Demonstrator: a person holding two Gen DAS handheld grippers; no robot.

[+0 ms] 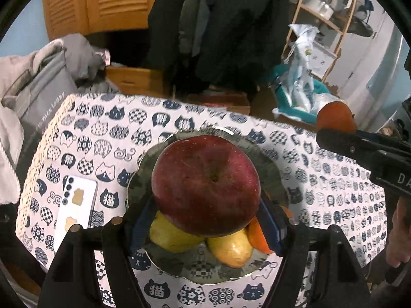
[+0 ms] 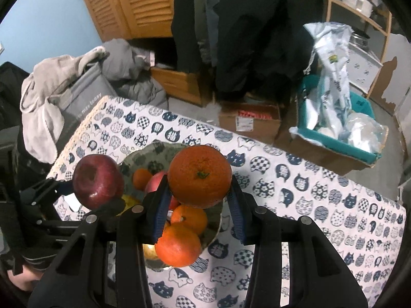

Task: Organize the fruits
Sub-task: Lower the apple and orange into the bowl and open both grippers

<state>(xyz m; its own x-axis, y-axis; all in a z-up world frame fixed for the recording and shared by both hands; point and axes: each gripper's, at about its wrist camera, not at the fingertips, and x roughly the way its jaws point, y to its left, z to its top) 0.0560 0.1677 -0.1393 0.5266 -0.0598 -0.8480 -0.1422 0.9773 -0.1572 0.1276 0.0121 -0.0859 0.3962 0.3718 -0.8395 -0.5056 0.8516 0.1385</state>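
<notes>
Because the cat-print table [image 2: 321, 192] serves as the sorting ground, its plate [image 1: 269, 164] sits centrally and already holds pears, oranges and a second apple. The left gripper [image 1: 205, 192] hangs over it clamped on a red apple [image 1: 205, 182], seemingly for setting down. At the plate's three o'clock in the left wrist view, the right gripper [image 2: 199, 200] grips an orange [image 2: 199, 175], probably bound likewise.

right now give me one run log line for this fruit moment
left fingers: shut on dark red apple | right fingers: shut on large orange | both above patterned glass fruit plate | cat-print tablecloth
</notes>
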